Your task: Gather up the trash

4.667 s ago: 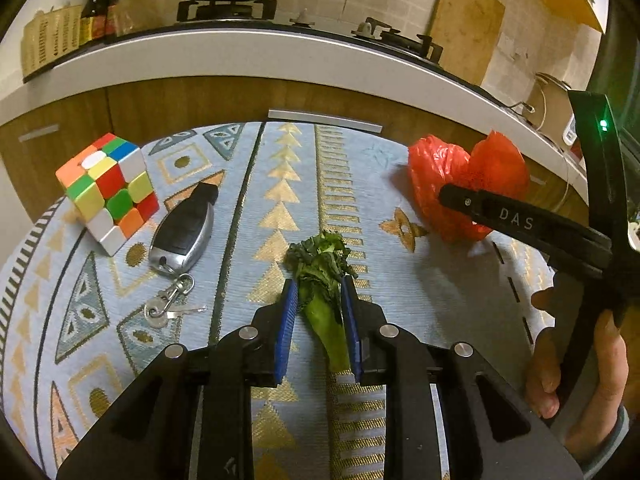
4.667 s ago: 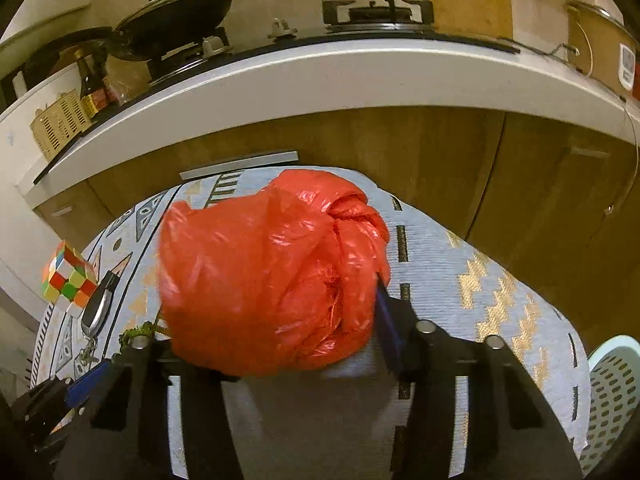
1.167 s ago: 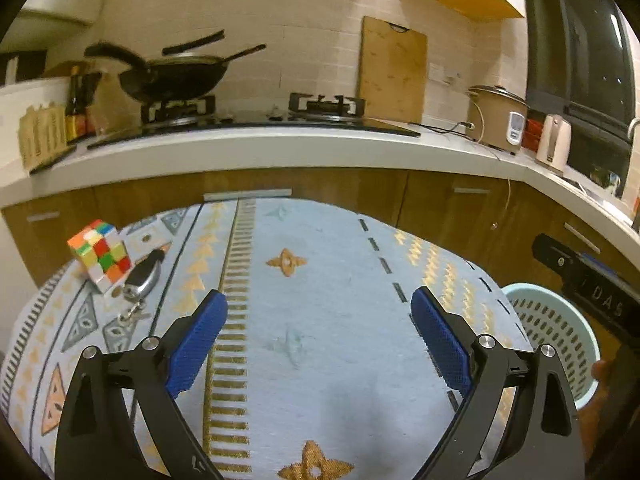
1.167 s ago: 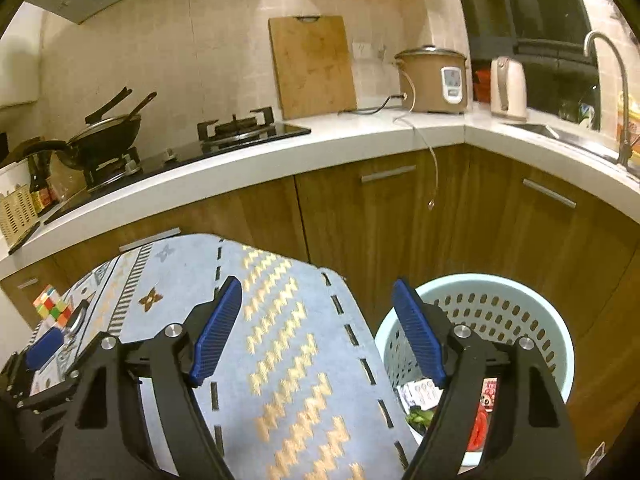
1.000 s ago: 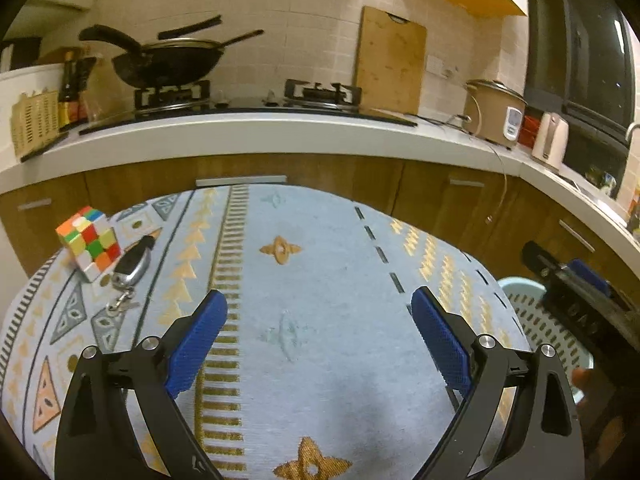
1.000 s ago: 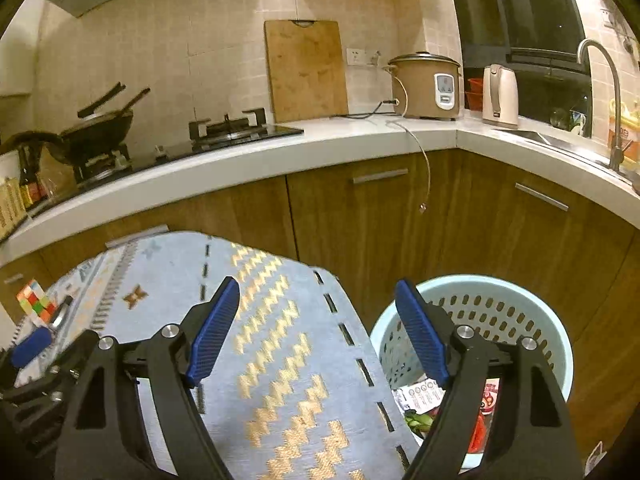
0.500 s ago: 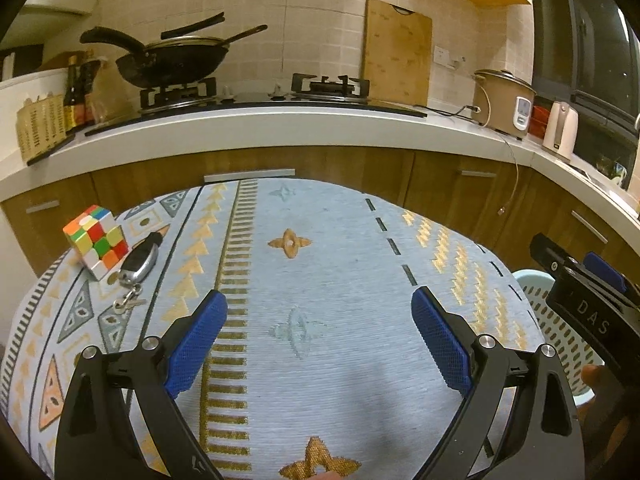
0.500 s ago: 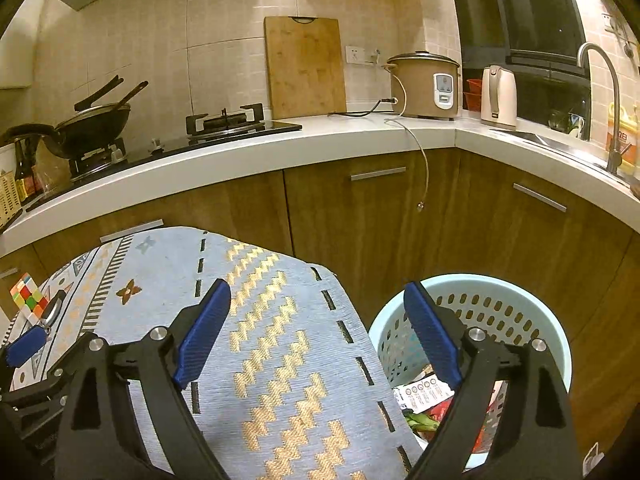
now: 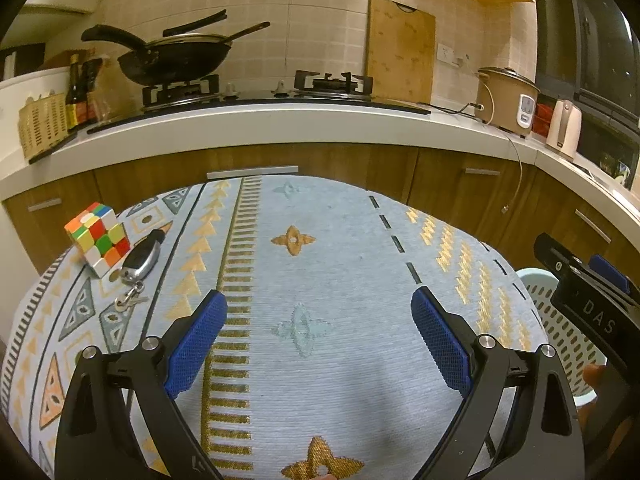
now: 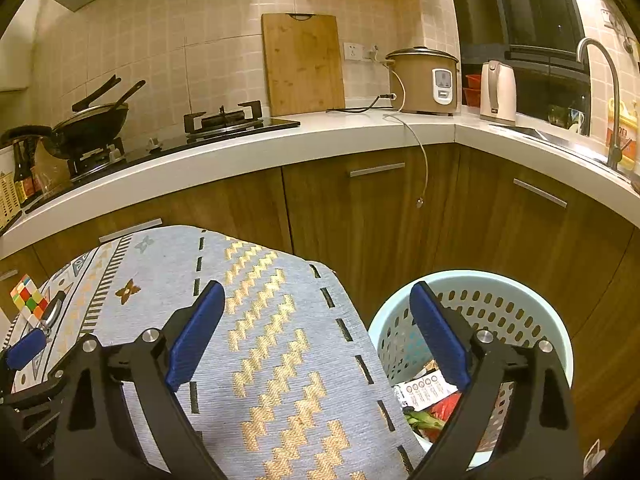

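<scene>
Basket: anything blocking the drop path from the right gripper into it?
Nothing visible. The right gripper, open and empty, hangs over the table edge beside the basket; the basket's mouth is uncovered, with trash already at the bottom.

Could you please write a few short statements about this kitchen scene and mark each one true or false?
1. The left gripper is open and holds nothing. True.
2. The right gripper is shut on a red bag. False: it is open and empty.
3. The puzzle cube lies inside the basket. False: it sits on the tablecloth beside the car key.
4. The basket holds some trash. True.
</scene>
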